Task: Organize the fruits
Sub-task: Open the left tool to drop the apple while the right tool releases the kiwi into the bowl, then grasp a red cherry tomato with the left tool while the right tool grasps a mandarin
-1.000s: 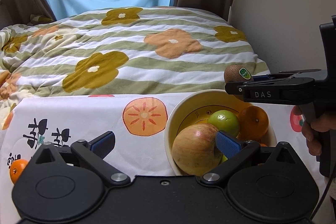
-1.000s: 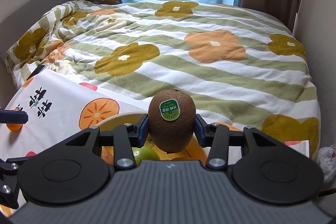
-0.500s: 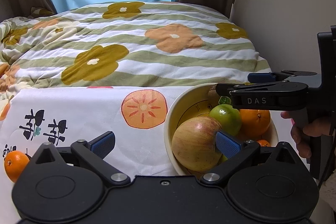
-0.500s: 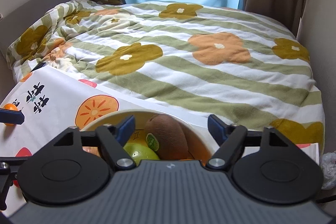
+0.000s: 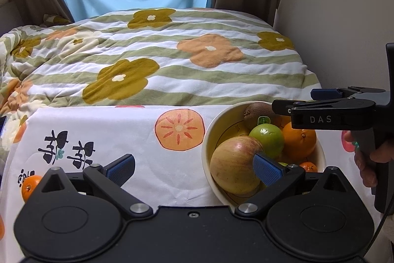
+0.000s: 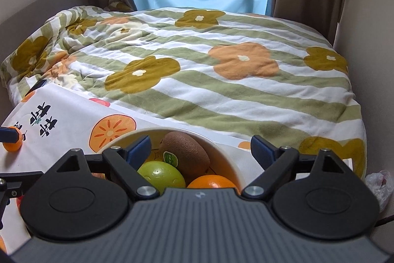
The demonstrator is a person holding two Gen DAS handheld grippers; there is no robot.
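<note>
White fruit-print cloth beside quilt.

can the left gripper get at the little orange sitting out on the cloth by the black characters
Probably yes. The small orange lies alone on the cloth, just left of the open left gripper, with nothing between them; the bowl is on the other side.
</note>
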